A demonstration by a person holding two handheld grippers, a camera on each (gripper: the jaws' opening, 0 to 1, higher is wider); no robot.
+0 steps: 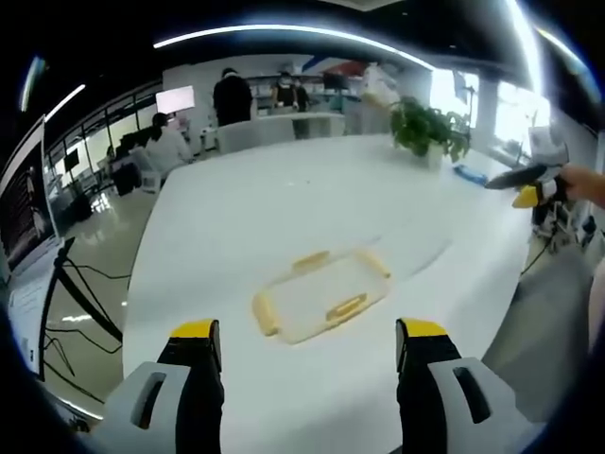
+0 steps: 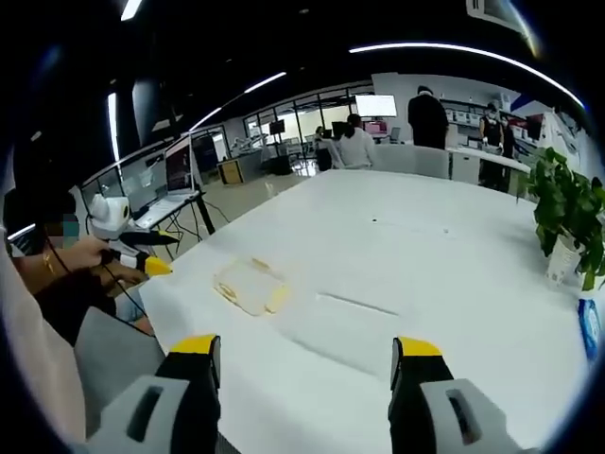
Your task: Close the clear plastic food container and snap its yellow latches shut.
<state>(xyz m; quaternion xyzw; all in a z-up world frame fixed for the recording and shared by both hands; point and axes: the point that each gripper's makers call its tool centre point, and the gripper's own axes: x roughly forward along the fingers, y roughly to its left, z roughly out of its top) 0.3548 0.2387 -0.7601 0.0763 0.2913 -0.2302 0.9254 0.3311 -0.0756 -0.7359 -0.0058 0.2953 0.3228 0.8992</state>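
Observation:
A clear plastic food container (image 1: 321, 295) with yellow latches on its sides lies flat on the white table (image 1: 246, 218), a short way ahead of my left gripper (image 1: 308, 333). That gripper is open with nothing between its jaws. A faint clear outline (image 1: 416, 260) lies just right of the container; I cannot tell what it is. In the right gripper view the container (image 2: 250, 287) sits near the table's left edge, well ahead and left of my right gripper (image 2: 305, 348), which is open and empty. A hand holds the right gripper (image 1: 529, 184) off the table's far right side, and another holds the left gripper (image 2: 128, 248) beside the table's left edge.
A potted plant (image 1: 430, 132) and a blue object (image 1: 470, 174) stand near the table's far side. People stand and sit at desks (image 1: 232, 99) beyond the table. Monitors (image 1: 24, 203) and cables are on the floor side at left.

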